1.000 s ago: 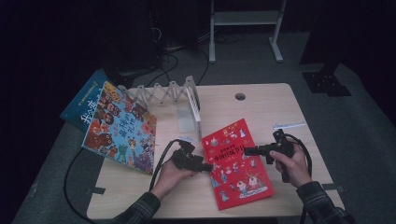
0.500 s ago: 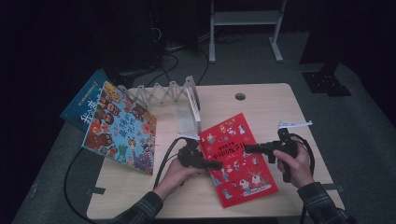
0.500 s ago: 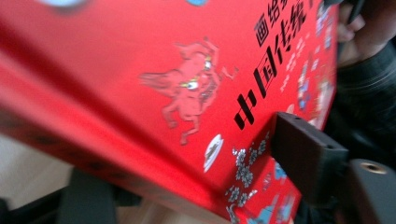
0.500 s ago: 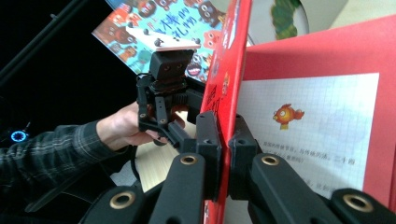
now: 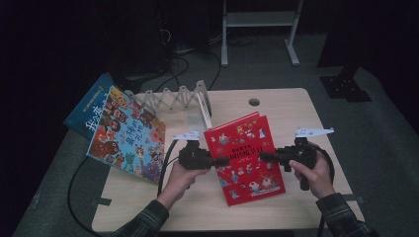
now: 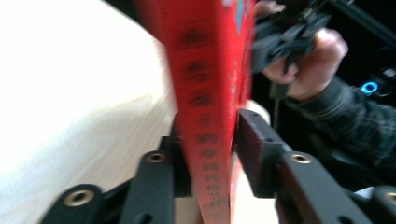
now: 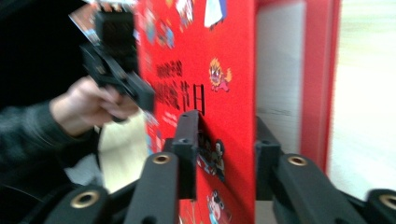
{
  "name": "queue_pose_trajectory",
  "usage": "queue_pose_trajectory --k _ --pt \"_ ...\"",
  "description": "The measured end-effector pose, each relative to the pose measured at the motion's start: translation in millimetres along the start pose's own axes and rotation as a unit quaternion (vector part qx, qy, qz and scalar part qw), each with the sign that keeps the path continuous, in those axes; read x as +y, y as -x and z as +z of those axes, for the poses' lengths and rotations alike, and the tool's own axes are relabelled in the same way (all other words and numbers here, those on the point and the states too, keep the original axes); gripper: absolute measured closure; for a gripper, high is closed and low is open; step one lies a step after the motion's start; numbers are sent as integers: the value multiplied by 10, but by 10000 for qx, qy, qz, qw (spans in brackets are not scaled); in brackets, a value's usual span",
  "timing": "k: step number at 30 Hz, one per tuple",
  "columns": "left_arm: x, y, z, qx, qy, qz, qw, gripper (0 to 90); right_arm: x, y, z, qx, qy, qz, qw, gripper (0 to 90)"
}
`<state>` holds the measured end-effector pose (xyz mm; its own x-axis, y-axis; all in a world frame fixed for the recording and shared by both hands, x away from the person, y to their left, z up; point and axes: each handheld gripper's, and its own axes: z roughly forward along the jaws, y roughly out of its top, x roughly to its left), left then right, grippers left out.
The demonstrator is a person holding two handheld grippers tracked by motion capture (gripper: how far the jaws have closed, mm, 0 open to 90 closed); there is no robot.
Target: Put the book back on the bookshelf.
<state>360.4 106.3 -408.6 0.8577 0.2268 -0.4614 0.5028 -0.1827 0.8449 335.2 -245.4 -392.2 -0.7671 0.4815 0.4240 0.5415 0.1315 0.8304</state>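
A red picture book stands tilted on the wooden table, its left side lifted. My left gripper holds the book by its spine. In the left gripper view the spine sits between the two pads of the left gripper, whose jaws have just been closing onto it. My right gripper reaches in at the book's right edge. In the right gripper view the front cover lies between the jaws of the right gripper. Those jaws have just been opening, and a gap shows between the pads.
Two colourful picture books lean over the table's left edge. Behind them a white folding rack stands at the back left. A round hole is in the tabletop at the far side. Cables trail off the table's left front.
The left gripper has closed on the book's spine and risen, tilting the book up from flat. The right gripper has stayed at the book's right edge.
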Motion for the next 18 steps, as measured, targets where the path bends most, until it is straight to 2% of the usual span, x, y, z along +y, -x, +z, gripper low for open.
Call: queue_pose_trajectory --k 2,3,5,9,14,15,16,18 --pt "35 67 -22 37 14 201 9998 738 -4 -18 26 -105 -67 -191 9997 612" --pt "53 103 -31 135 -33 338 9993 738 -5 -19 27 -86 -71 -221 9997 603" --pt "66 141 -40 244 -50 477 9986 749 -7 -24 25 -236 -109 -395 9989 603" --pt "87 179 -71 265 88 485 9984 772 -10 -3 -7 -360 -116 -542 9978 608" --pt "141 248 -127 506 165 663 9964 792 -19 36 -50 -338 11 -569 9978 533" --pt "147 243 -148 524 166 667 9963 793 -19 44 -62 -376 72 -542 9978 504" --pt "151 240 -165 533 180 638 9964 793 -18 57 -81 -473 125 -516 9975 505" --pt "156 238 -199 575 205 640 9961 793 -23 102 -117 -708 241 -452 9962 448"
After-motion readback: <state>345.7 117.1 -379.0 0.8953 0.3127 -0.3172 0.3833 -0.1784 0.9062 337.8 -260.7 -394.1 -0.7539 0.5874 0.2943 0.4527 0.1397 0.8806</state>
